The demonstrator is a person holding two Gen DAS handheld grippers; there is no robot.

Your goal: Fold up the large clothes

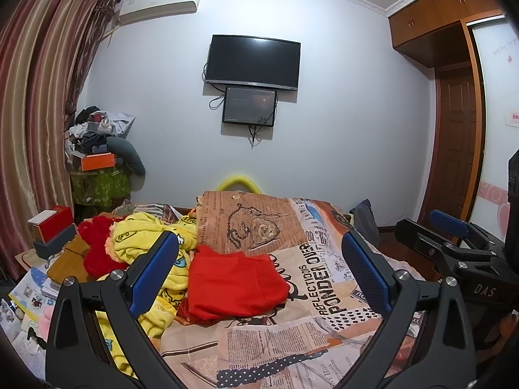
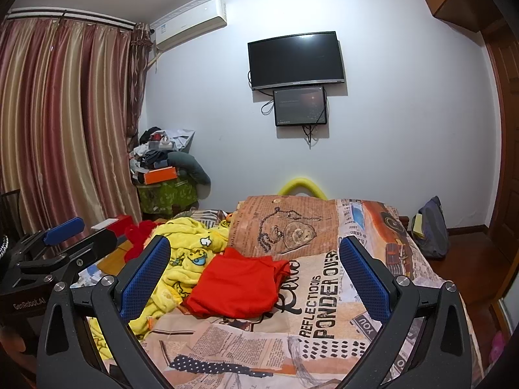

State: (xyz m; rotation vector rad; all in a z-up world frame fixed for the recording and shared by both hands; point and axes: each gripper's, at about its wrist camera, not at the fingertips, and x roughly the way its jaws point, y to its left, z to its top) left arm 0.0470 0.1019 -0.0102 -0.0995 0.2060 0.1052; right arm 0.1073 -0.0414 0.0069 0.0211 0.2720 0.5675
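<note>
Hovering wide open, left gripper [image 1: 259, 259], right gripper [image 2: 254, 261], both empty, above red garment [image 1: 235, 283].

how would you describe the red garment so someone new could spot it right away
Start at the bed with its newspaper-print cover. Near its middle lies the red garment, loosely folded and plain. The yellow cartoon-print blanket beside it is patterned and crumpled.
</note>
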